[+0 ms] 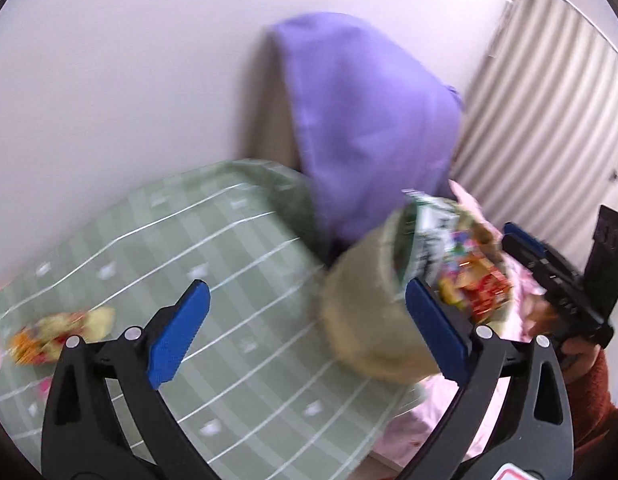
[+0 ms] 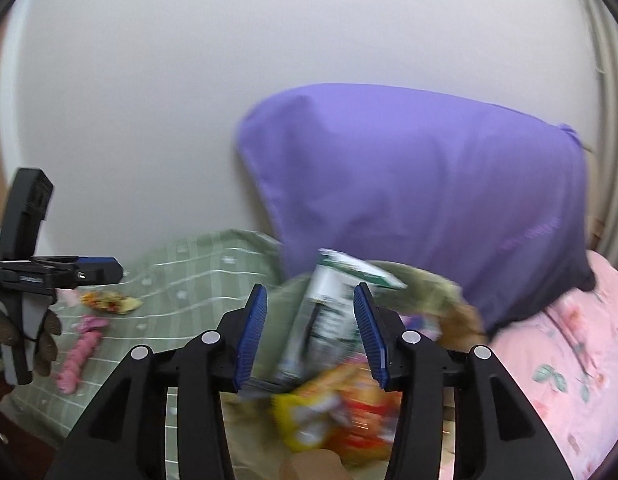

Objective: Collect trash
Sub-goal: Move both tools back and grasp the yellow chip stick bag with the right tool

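On the bed, a green checked blanket (image 1: 213,272) spreads flat toward the white wall, with open cloth across its middle. A purple pillow (image 2: 421,184) leans against the wall at the head, over a pink flowered sheet (image 2: 569,344). A tan basket (image 1: 365,312) sits near the blanket's edge by the pillow, stuffed with wrappers (image 1: 469,280) and a green-and-white packet (image 2: 333,308).

The left claw (image 1: 305,332) hangs spread wide over the bare blanket, nothing between its blue pads, its right pad just beside the basket wall. The right claw (image 2: 309,336) tilts down over the basket, parted, the packet between its pads though blur hides any contact.

One loose wrapper (image 1: 57,336) lies on the blanket near the far left edge, with a pink knotted thing (image 2: 83,348) close by.
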